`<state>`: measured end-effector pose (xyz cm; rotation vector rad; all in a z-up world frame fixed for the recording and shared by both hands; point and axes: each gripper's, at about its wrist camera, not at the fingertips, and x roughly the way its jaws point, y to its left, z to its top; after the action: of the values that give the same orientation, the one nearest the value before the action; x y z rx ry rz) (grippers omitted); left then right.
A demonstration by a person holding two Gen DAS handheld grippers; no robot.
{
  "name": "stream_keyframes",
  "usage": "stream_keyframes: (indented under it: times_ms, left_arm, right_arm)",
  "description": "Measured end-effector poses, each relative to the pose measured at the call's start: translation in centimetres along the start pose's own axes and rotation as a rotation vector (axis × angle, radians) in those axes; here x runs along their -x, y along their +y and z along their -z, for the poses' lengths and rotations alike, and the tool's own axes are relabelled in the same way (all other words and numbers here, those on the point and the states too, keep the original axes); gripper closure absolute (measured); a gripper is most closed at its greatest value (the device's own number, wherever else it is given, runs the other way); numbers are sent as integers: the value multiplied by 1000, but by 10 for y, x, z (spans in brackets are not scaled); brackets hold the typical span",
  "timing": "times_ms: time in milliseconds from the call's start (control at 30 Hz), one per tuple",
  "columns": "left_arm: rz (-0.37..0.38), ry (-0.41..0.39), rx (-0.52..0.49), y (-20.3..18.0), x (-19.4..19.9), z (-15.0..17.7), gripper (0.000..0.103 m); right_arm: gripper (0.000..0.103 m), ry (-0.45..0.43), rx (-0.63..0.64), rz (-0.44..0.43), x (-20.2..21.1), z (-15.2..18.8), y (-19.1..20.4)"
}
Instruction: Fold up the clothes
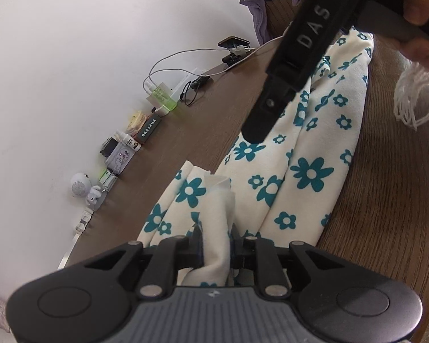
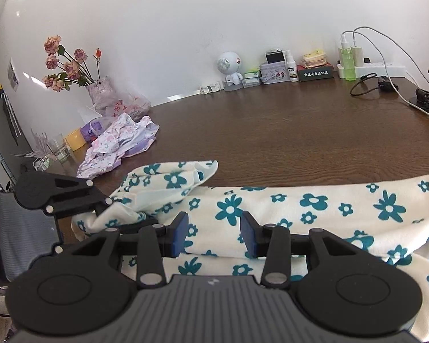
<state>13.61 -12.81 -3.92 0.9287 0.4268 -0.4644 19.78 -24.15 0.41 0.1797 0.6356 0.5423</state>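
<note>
A cream cloth with teal flowers (image 1: 309,171) (image 2: 300,214) lies bunched in a long strip across the brown table (image 1: 386,200) (image 2: 300,131). My left gripper (image 1: 216,243) is shut on an upright fold of the cloth's plain side at one end. In the right wrist view the left gripper (image 2: 110,203) shows at the left, gripping that bunched end. My right gripper (image 2: 214,234) stands open just over the middle of the cloth, with nothing pressed between its blue pads (image 2: 181,233). In the left wrist view the right gripper (image 1: 256,131) hangs over the cloth, held by a hand (image 1: 423,14).
A crumpled pile of pastel clothes (image 2: 120,143) lies at the left by a vase of dried roses (image 2: 100,94). Along the wall stand a white speaker figure (image 2: 228,63), small boxes, green bottles (image 2: 349,60), cables (image 2: 386,85) and a phone on a stand (image 1: 233,43).
</note>
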Motion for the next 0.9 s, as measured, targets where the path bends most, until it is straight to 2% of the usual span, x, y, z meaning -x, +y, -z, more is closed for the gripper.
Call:
stream_keyframes:
  times_ms: [33,167,300,467,600,733,800,900]
  left_arm:
    - [-7,2,4,1,0,-1,82]
    - [43,-38,79,12,9,-5,46]
    - [128,-60,185,27,20,-6,39]
    - [216,-108,335,53,51,9,31]
    - [273,-113,430,75,71,32,30]
    - [294,-93,552,101,80,57,31]
    - [301,-101,629,115,81,68,43]
    - [319,-127,748,133,79,84,50]
  right_arm:
    - [62,2,10,5,0,-3,1]
    - [62,16,16,-16,-1,-10,5]
    - [62,11,11,-108,-3,-16,17]
    - [63,26,11,-115,-9,-16,24]
    - [63,0,-19,-150,1,-16,22]
    - [62,5,63,-194,5,-28,43]
    - [62,35,96,-201,-4,-32,53]
    - [62,85,133,-214,-20,-34,68]
